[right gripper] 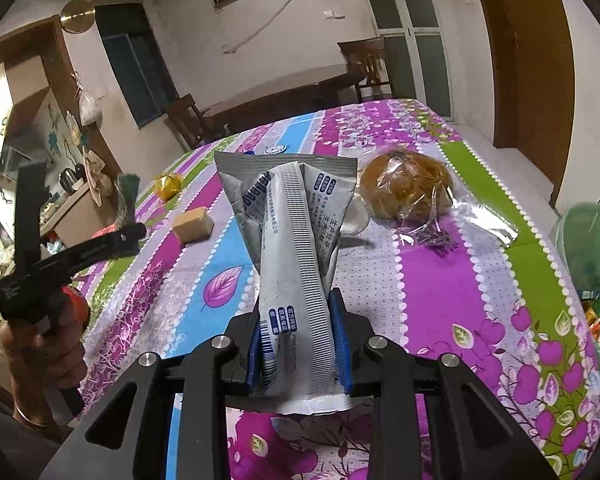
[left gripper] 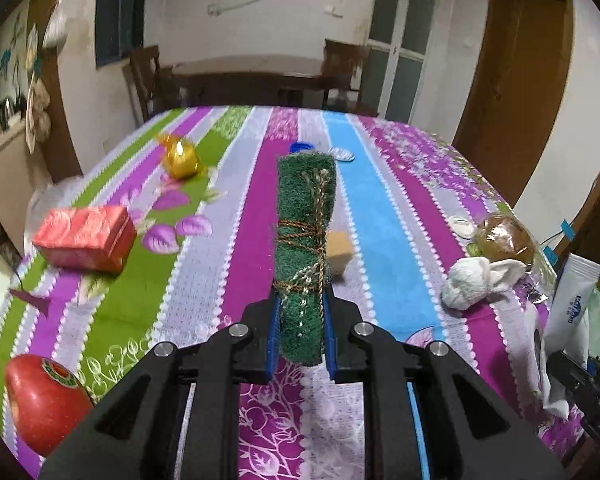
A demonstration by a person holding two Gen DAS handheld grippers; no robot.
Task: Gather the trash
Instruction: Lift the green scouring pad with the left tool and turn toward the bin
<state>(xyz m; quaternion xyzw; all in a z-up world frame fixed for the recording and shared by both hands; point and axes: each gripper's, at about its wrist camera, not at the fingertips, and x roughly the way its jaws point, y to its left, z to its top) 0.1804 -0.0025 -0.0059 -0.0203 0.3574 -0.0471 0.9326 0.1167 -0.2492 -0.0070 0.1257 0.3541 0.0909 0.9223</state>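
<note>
1. Left gripper [left gripper: 302, 320] clamped on a rolled green scrub pad [left gripper: 305, 240], which juts forward above the table [left gripper: 388, 240].
2. Right gripper [right gripper: 298, 344] clamped on an empty grey-white wrapper [right gripper: 290, 248], standing up between the pads.
3. Farther off: crumpled tissue [left gripper: 476, 280], wrapped bun [right gripper: 408, 186], gold wrapper [left gripper: 182, 156].

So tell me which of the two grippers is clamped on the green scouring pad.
The left gripper: its blue pads pinch the rolled green scouring pad tied with string. The right gripper grips a white and grey wrapper instead.
</note>
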